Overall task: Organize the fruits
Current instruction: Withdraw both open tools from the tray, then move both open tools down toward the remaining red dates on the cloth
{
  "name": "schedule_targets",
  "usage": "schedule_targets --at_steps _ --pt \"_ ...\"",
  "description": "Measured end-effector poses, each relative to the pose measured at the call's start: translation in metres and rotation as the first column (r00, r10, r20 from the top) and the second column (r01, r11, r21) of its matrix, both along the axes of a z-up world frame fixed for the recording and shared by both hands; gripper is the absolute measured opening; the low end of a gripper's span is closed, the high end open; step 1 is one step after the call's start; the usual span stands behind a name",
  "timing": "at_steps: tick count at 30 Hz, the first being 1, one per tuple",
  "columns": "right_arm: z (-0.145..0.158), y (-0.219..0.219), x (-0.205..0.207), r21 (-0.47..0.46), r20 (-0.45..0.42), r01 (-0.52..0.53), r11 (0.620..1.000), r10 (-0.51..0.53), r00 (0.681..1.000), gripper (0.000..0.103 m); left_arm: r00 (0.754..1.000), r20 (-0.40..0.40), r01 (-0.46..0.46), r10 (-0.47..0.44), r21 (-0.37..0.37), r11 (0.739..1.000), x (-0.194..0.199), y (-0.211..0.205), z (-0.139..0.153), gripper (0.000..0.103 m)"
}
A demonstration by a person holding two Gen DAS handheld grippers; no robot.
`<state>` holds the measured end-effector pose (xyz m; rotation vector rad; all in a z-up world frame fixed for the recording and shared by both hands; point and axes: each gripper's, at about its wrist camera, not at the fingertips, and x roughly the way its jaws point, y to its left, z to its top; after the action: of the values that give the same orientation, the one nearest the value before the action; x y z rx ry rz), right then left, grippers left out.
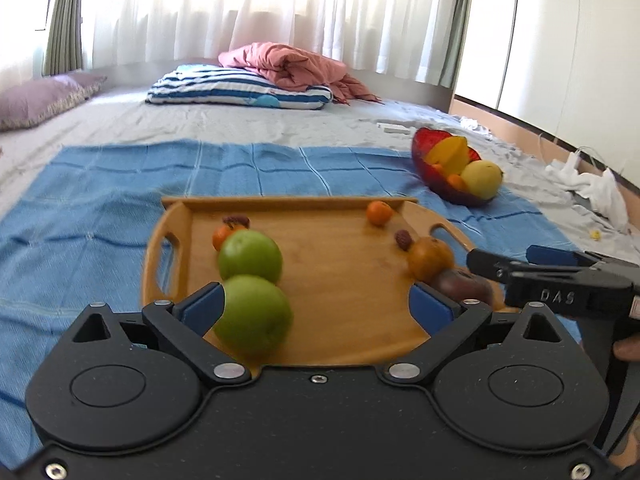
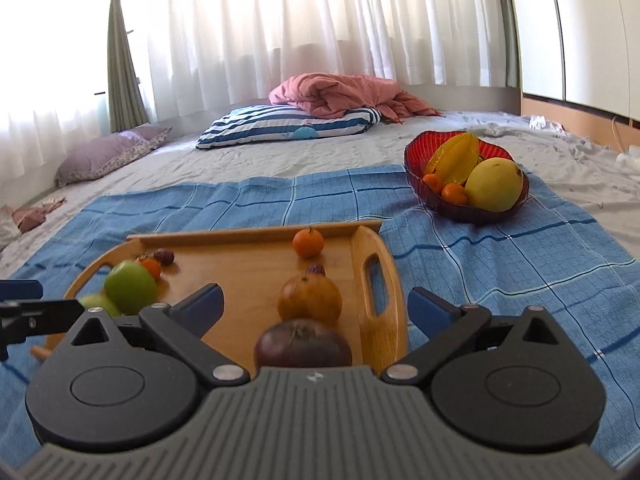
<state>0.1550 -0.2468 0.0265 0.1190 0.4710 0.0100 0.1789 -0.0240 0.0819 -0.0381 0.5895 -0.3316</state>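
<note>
A wooden tray (image 1: 340, 272) (image 2: 248, 264) lies on a blue cloth on the bed. On it are two green apples (image 1: 252, 314) (image 1: 250, 256) (image 2: 130, 286), small oranges (image 1: 379, 213) (image 2: 308, 242), an orange-brown fruit (image 1: 430, 258) (image 2: 310, 298), a dark purple fruit (image 1: 464, 286) (image 2: 302, 346) and dates (image 1: 403, 239). A red bowl (image 1: 444, 160) (image 2: 464, 176) at the right holds a starfruit, a yellow mango and small oranges. My left gripper (image 1: 316, 304) is open, the near apple beside its left pad. My right gripper (image 2: 314, 306) is open over the tray's right side; it also shows in the left wrist view (image 1: 560, 276).
A striped pillow (image 2: 288, 126) with a pink blanket (image 2: 344, 94) lies at the head of the bed, a purple pillow (image 2: 108, 154) at the left. White curtains hang behind. White cloth and cables (image 1: 592, 184) lie at the bed's right edge.
</note>
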Motion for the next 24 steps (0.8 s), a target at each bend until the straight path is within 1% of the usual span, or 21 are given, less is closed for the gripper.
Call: schedule_targets --at_steps 4,13,16,24 --pt "-0.003 0.008 -0.022 -0.041 0.032 -0.014 0.999 0.015 0.999 0.103 1.000 0.009 -0.004 0.004 0.007 1.000 -0.015 0.000 -0.005 0.099" --pt "-0.015 0.026 -0.066 -0.118 0.094 -0.039 0.992 0.051 0.994 0.103 1.000 0.012 -0.003 0.003 -0.007 1.000 -0.050 -0.002 -0.023 0.100" --pt "-0.020 0.029 -0.078 -0.124 0.105 -0.045 0.991 0.058 0.993 0.103 1.000 0.007 -0.004 0.004 -0.003 1.000 -0.058 -0.003 -0.031 0.100" --pt "-0.035 0.032 -0.098 -0.135 0.109 -0.055 0.989 0.070 0.992 0.103 1.000 0.028 0.011 -0.012 0.031 0.999 -0.079 -0.008 -0.044 0.101"
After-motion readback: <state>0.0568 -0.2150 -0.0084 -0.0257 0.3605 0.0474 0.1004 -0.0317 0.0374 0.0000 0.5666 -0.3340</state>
